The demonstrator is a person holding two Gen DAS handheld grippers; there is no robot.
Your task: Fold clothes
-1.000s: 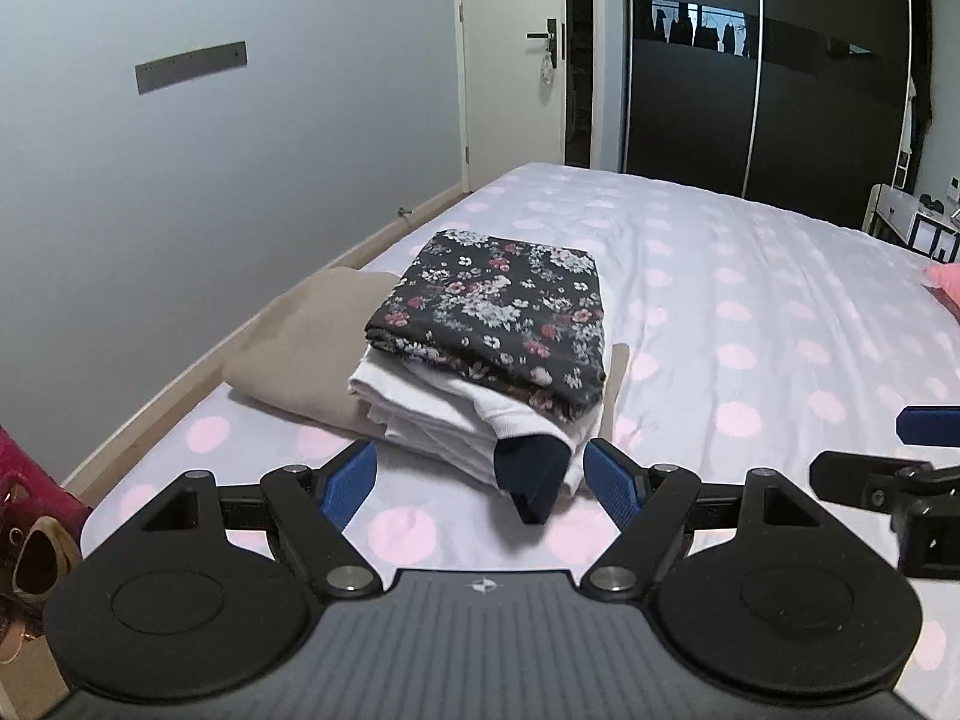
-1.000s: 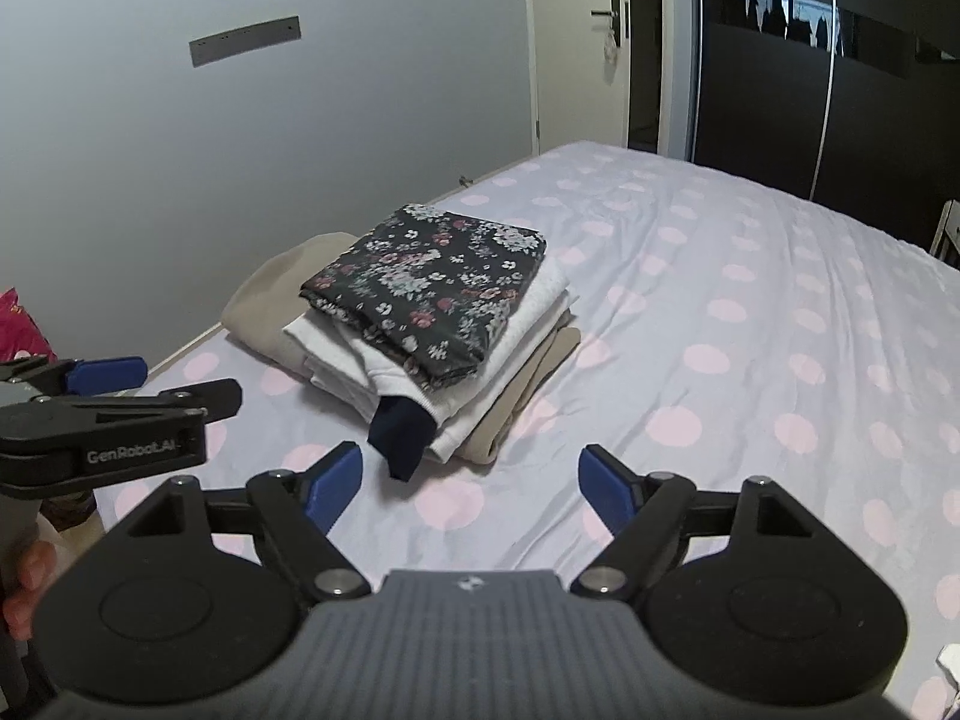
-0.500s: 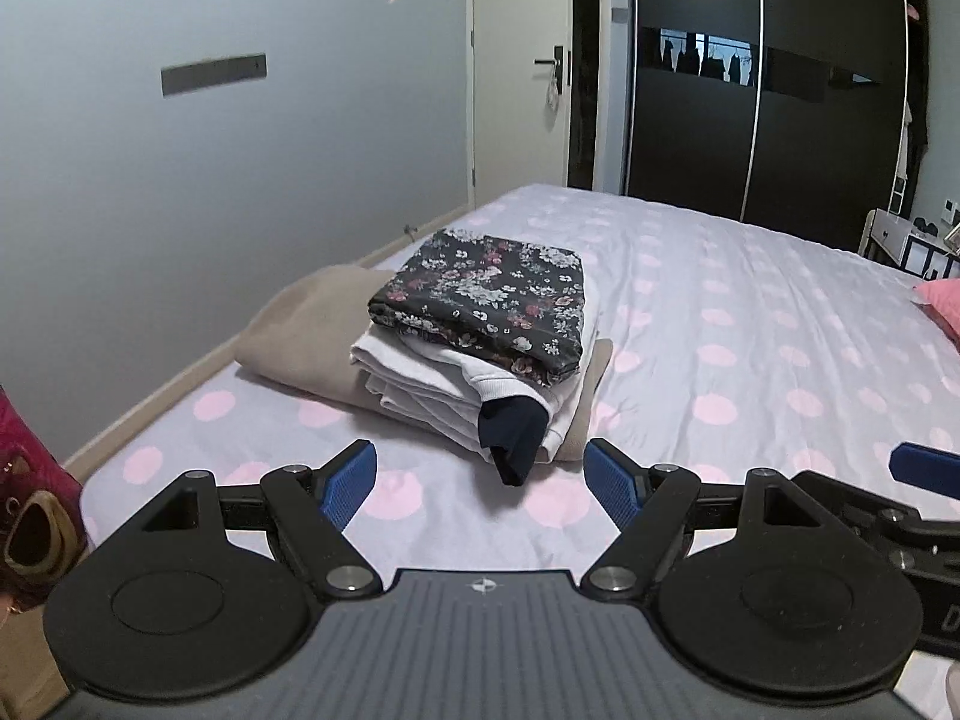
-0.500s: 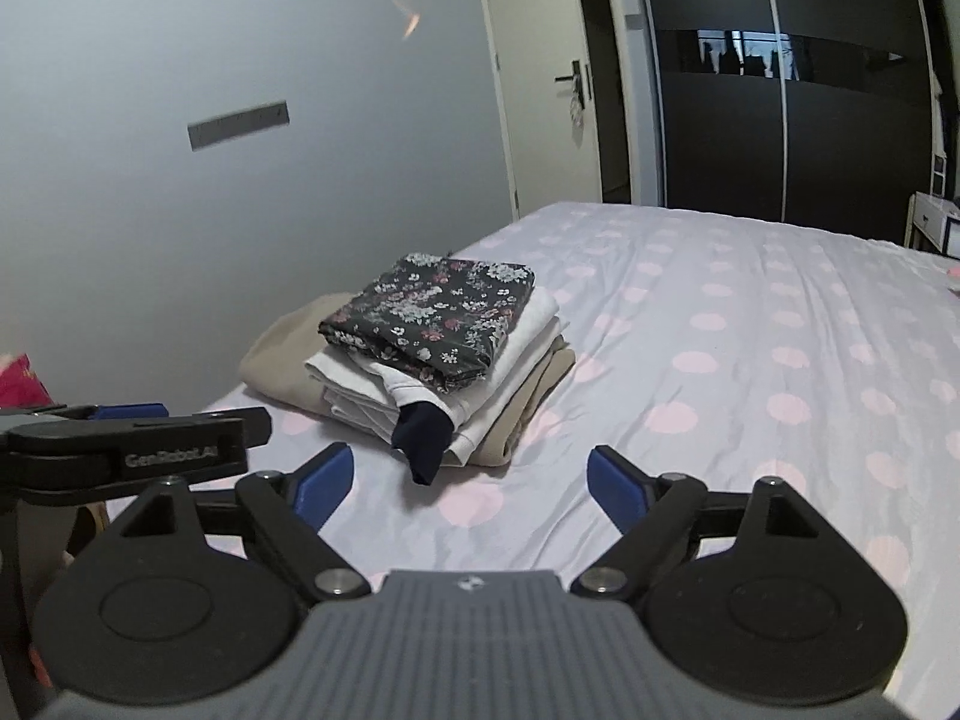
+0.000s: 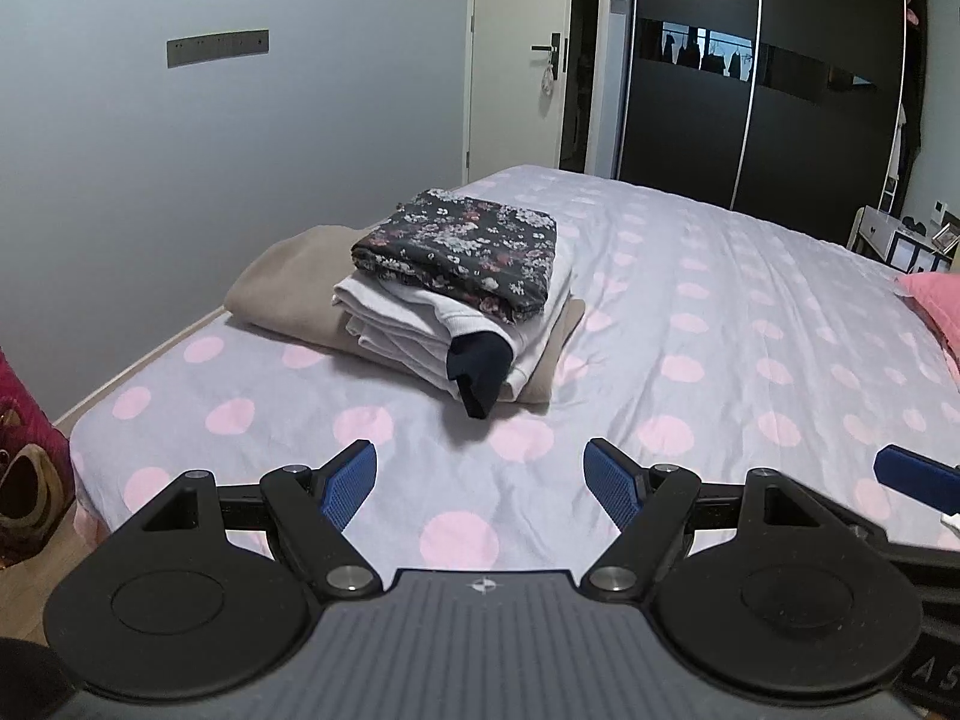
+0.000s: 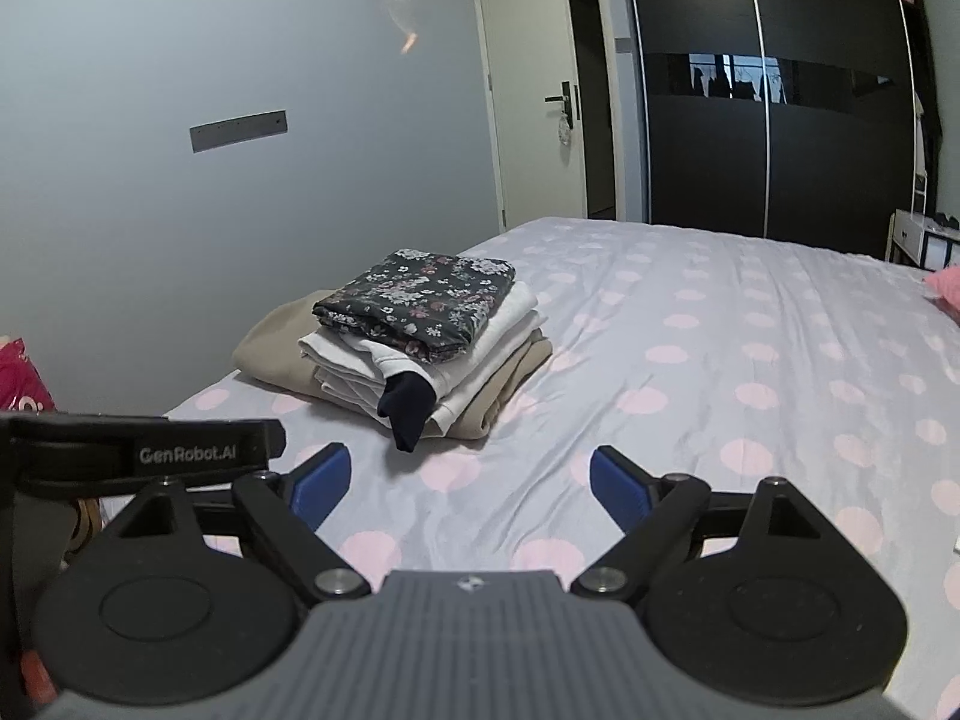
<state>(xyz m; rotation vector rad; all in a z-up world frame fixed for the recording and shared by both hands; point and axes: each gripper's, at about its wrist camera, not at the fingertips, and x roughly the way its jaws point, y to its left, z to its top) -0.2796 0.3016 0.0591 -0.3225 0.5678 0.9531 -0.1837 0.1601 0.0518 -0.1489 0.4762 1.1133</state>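
A stack of folded clothes lies on the bed near its left edge. On top is a dark floral piece (image 5: pixel 462 249) (image 6: pixel 420 303), under it white garments (image 5: pixel 396 324) (image 6: pixel 480 342) with a navy sleeve (image 5: pixel 477 366) (image 6: pixel 408 405) sticking out, and at the bottom a beige garment (image 5: pixel 282 282) (image 6: pixel 270 342). My left gripper (image 5: pixel 480 483) is open and empty, well back from the stack. My right gripper (image 6: pixel 465 480) is open and empty, also well back.
The bed (image 5: pixel 720 330) has a lilac sheet with pink dots. A pink pillow (image 5: pixel 933 300) lies at the right. A grey wall, a white door (image 5: pixel 516 60) and a black wardrobe (image 5: pixel 780 90) stand behind. A red bag (image 5: pixel 24 414) is on the floor at left.
Both grippers have pulled back and away from the stack, which now looks smaller and farther off. The stack has not moved. Both grippers stay open.
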